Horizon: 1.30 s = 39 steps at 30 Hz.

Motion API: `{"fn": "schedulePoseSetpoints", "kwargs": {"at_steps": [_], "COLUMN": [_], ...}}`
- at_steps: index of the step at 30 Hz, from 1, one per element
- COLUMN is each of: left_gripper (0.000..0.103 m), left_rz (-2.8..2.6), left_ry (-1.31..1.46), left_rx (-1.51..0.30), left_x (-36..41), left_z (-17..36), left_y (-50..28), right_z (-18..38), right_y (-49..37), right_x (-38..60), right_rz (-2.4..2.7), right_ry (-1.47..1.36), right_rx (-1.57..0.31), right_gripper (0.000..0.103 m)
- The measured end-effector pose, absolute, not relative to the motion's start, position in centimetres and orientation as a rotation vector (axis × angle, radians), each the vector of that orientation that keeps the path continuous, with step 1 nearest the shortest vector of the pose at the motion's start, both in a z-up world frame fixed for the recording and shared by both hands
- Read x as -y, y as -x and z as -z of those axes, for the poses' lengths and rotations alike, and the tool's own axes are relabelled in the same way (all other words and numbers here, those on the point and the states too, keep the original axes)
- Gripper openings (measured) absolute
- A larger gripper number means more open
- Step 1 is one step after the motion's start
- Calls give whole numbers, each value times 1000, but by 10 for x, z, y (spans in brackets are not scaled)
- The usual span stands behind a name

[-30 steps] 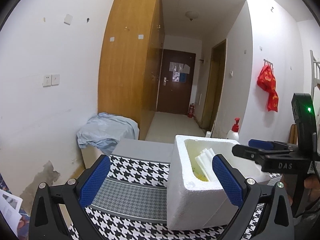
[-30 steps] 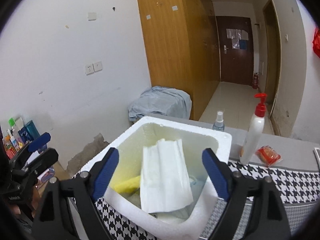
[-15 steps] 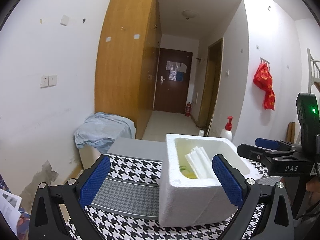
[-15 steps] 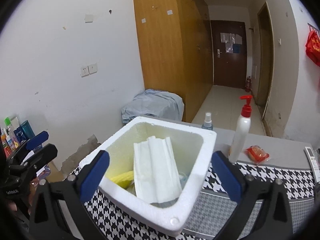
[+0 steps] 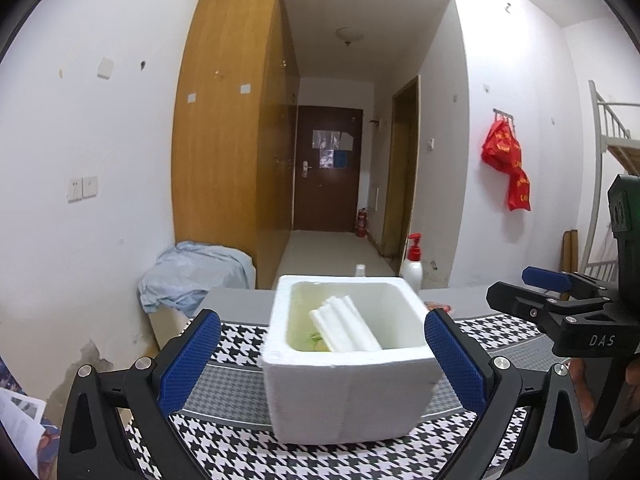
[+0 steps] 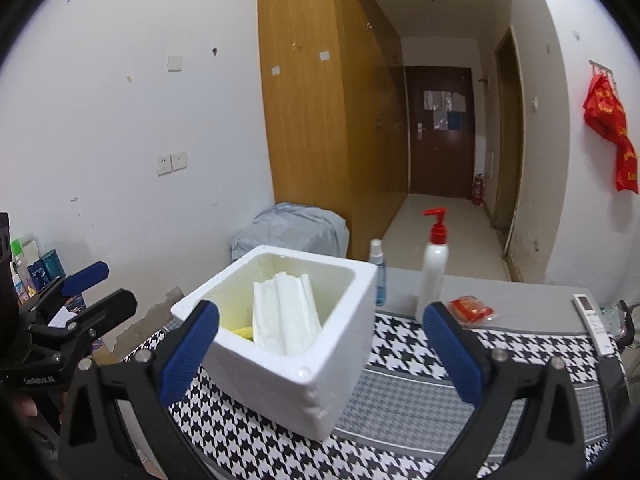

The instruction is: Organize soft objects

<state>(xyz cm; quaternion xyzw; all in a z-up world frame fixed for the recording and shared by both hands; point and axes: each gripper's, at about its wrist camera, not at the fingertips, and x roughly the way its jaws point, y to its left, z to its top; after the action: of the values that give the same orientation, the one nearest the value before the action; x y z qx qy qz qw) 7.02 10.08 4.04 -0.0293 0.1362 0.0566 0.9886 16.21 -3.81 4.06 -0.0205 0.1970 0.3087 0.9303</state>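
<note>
A white foam box (image 5: 348, 384) stands on the checked cloth (image 6: 404, 344), and a folded white tissue pack (image 6: 286, 318) leans inside it over something yellow (image 6: 244, 332). The left gripper (image 5: 320, 360) and right gripper (image 6: 320, 350) are both spread wide and empty, short of the box. A pump bottle (image 6: 432, 276) stands just behind the box.

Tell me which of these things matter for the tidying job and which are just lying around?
Part of the job:
- foam box
- folded white cloth inside it
- yellow item beneath it

Just lying about:
- pump bottle
- spray bottle
- red packet
- remote control
</note>
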Motion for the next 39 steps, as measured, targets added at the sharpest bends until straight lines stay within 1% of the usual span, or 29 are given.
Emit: {"fn": "schedulePoseSetpoints", "kwargs": {"at_steps": [15, 22, 32, 39], "left_gripper": [102, 102, 102, 102], "left_rz": [-68, -69, -75, -63], "left_ry": [25, 16, 5, -6], "left_rx": [-240, -214, -150, -131], "left_x": [-65, -50, -31, -21], "left_z": [-45, -40, -13, 3], "left_y": [-40, -28, 0, 16], "right_z": [-43, -40, -15, 6], "right_y": [-114, -84, -43, -33], "right_x": [82, 96, 114, 123], "right_rz": [-572, -502, -459, -445], "right_ry": [18, 28, -1, -25], "right_rx": [-345, -286, -182, -206], "right_gripper": [103, 103, 103, 103]}}
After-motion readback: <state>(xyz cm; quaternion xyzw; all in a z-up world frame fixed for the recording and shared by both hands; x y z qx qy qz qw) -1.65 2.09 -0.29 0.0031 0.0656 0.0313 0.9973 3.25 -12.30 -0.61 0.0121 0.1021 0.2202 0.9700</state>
